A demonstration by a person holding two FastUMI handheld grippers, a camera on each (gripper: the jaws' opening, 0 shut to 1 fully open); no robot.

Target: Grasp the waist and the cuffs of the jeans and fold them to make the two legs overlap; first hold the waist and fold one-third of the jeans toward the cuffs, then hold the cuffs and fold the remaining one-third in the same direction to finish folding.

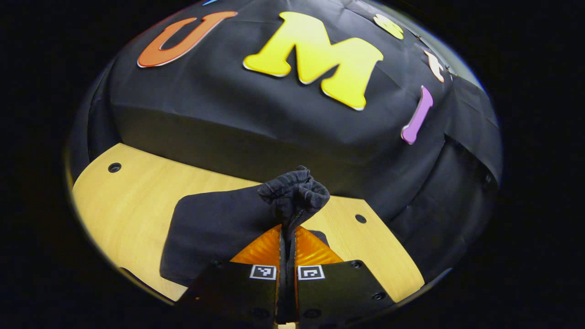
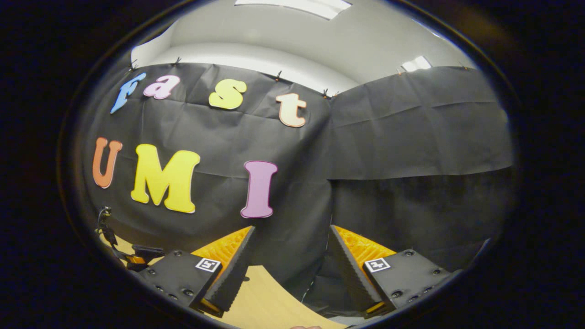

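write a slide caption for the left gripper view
Left gripper shut on a bunched fold of dark jeans above the wooden table.

— Left two-finger gripper (image 1: pixel 287 228)?
— Matte black angular plates (image 1: pixel 340 285), one square black-and-white tag (image 1: pixel 311 272) apiece, small round screws (image 1: pixel 379 296) behind the tag.
— Right two-finger gripper (image 2: pixel 291 230)?
— Same plates, tags, screws; toothed fingers (image 2: pixel 231 269) ahead of the tag.

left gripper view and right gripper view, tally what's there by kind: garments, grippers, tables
Garments: 1, the dark denim jeans
Grippers: 2, the left gripper shut on the jeans' bunched fabric, the right gripper open
Tables: 1, the light wooden table
Total: 4
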